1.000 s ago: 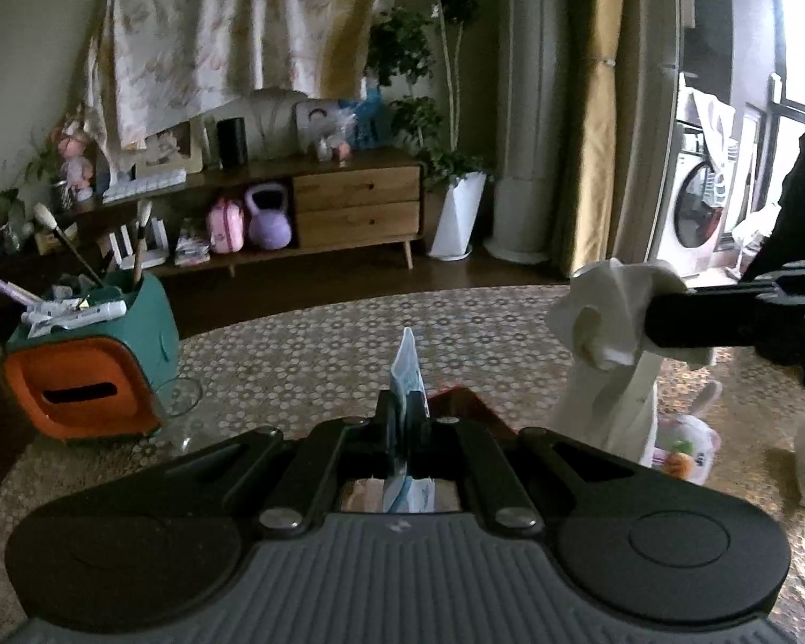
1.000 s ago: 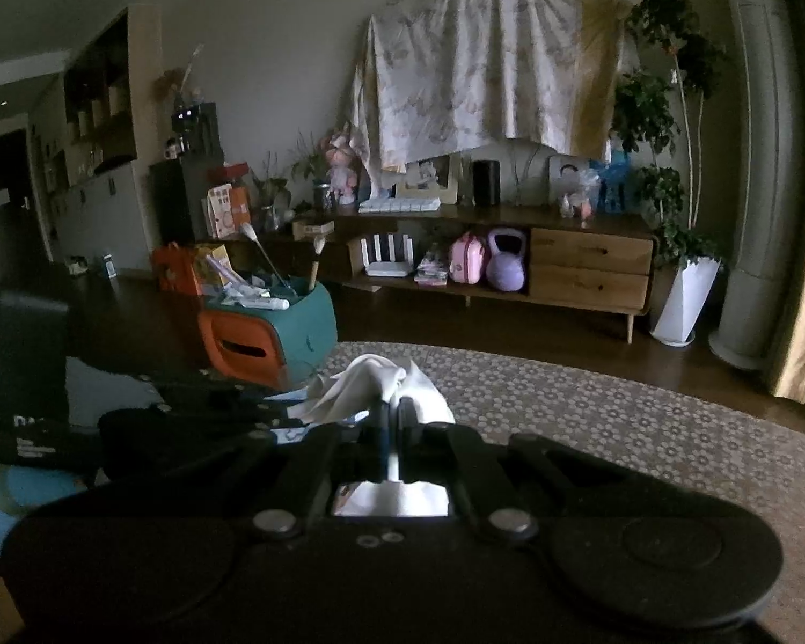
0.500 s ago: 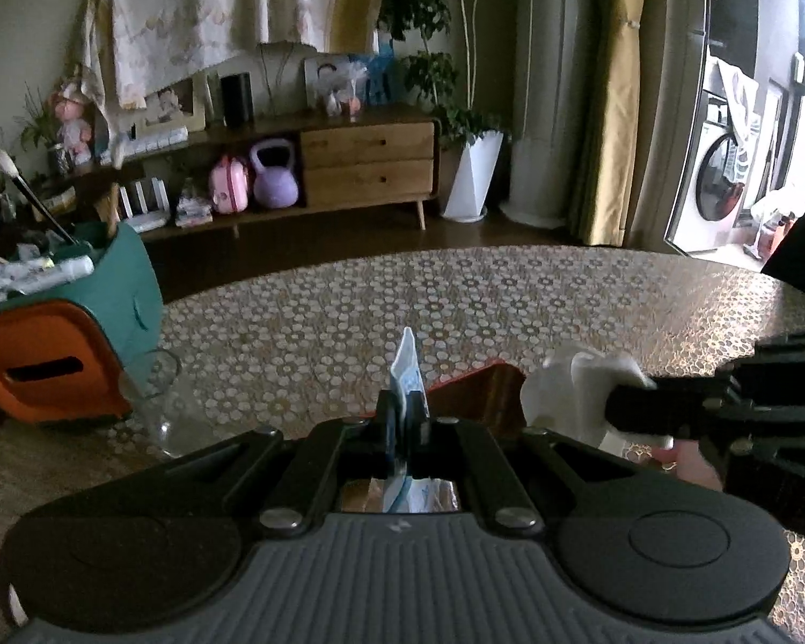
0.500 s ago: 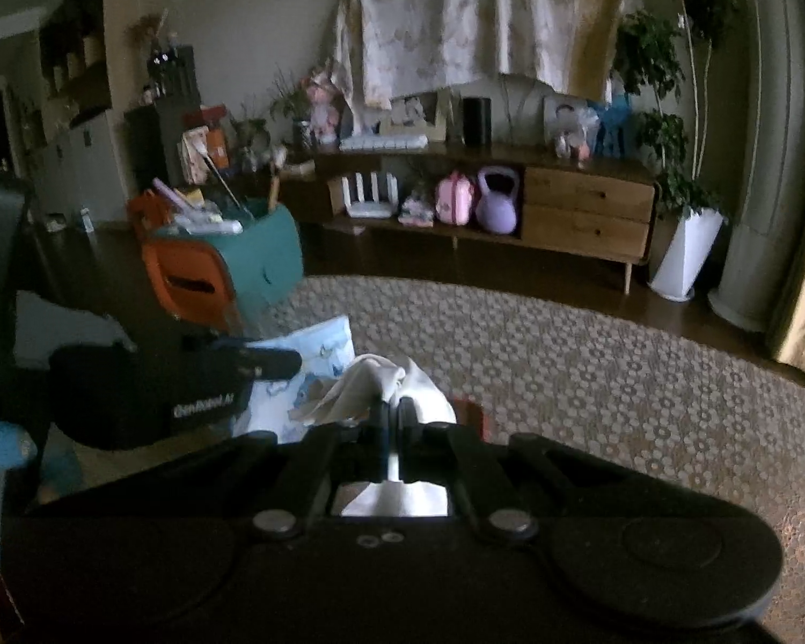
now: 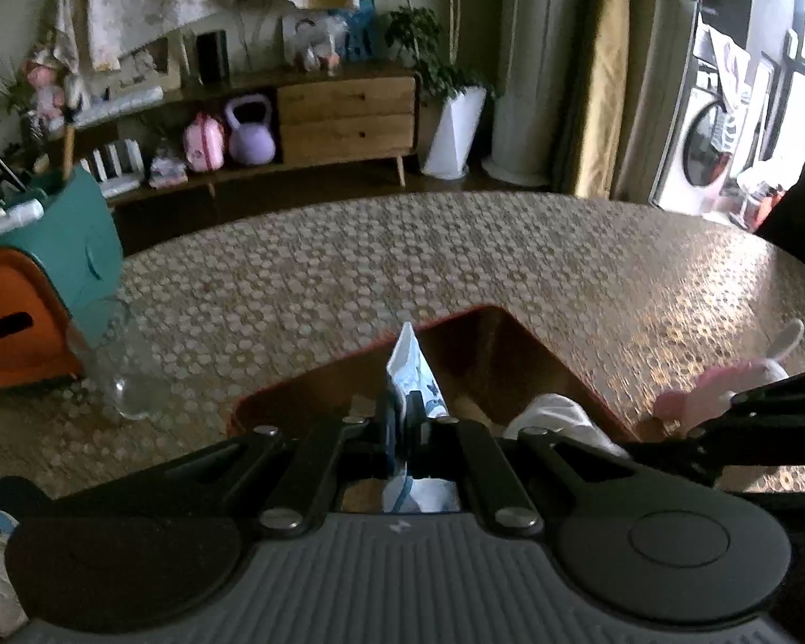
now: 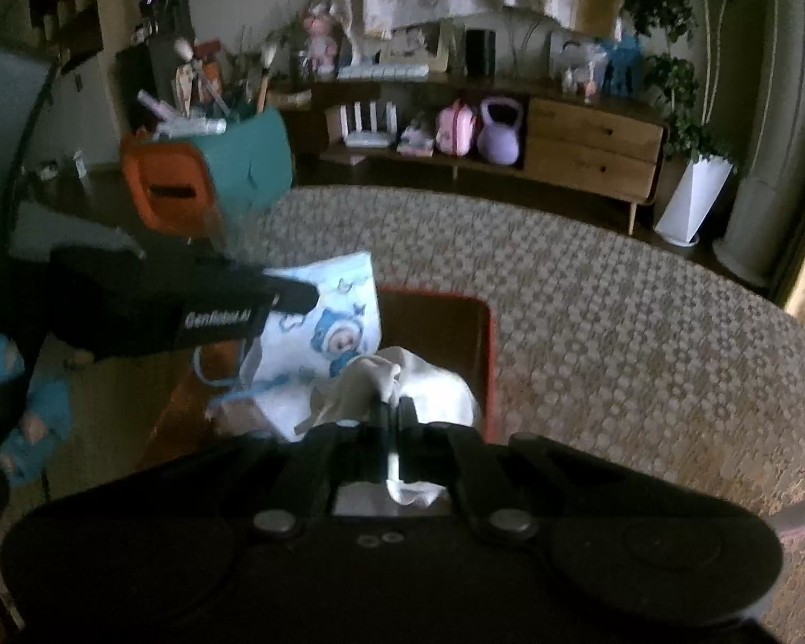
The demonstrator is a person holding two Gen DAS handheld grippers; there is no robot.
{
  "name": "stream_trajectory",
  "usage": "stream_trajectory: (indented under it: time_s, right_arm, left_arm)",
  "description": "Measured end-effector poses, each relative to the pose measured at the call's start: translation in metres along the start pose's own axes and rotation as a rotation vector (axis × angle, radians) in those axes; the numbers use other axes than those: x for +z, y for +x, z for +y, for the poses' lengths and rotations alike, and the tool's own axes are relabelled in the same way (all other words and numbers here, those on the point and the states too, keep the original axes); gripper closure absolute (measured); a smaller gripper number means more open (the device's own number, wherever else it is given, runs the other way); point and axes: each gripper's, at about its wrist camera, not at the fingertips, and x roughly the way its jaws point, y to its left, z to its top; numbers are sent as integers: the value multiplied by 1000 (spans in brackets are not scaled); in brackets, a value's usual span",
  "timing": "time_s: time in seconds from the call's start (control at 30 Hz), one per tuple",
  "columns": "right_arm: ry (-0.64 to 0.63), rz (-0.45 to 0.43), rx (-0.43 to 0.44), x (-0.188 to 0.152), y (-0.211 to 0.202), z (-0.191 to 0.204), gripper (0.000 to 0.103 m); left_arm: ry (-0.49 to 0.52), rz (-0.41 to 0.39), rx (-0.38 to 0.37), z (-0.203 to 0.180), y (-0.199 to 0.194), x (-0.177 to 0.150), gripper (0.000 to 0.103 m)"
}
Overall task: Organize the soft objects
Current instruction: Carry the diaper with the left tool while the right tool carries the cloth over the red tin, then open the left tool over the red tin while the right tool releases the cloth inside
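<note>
— Patterned cloth covered the round table [image 5: 349, 247], and a sideboard [image 6: 590, 145] was seen along the far wall. Which step was judged to be in hand?

— Placing, it was judged. Both cloths were held over the red tray [image 5: 515, 338], which lay on the table near the front edge. The left gripper [image 5: 401, 402] was clamped on the printed cloth [image 6: 333, 333]; the right gripper [image 6: 392, 408] was pinched tight on the white cloth [image 6: 434, 392].

— Where were the cloths placed relative to each other?

— In the right wrist view the printed cloth hung at ten o'clock from the white one, with the two touching or overlapping. Whether either had reached the tray floor could not be told.

— What was called for next?

— Probably each cloth was to be set down inside the tray's rim and the jaws opened, with a clean withdrawal so no fold was dragged out.

— How did the cloths look?

— The printed one was seen as white with blue cartoon figures, hanging limp with a loop of blue strap. The white one was bunched and creased. A pink plush [image 5: 724, 375] was lying at three o'clock beyond the tray, untouched.
</note>
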Motion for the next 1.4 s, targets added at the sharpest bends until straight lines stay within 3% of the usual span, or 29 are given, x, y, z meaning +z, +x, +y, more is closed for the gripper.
stream_trajectory:
  time_s: [0.23,0.97,1.03,1.07,1.13,1.17,1.2,1.4]
  right_arm:
    - [-24,44,10,-9,7,6,100]
    - [25,21,28,-18,-20,4,75]
    - [34,11,28,-18,-26,4,72]
    - [37,6,28,-18,-29,3,70]
    - [44,-5,27,-20,-36,2,68]
    - [47,-9,28,-21,-40,1,66]
    - [50,-14,30,-22,-45,0,66]
    - [77,-53,20,-30,-80,-6,57]
  left_arm:
    - [27,37,-7,-4,3,-11,99]
    - [77,62,21,-11,-20,-22,96]
    - [87,63,29,-13,-22,-23,92]
    - [91,61,37,-14,-24,-23,84]
    - [93,53,50,-17,-26,-24,59]
    - [90,48,52,-17,-28,-25,39]
    - [88,39,54,-18,-30,-26,34]
    - [91,29,65,-27,-45,-29,32]
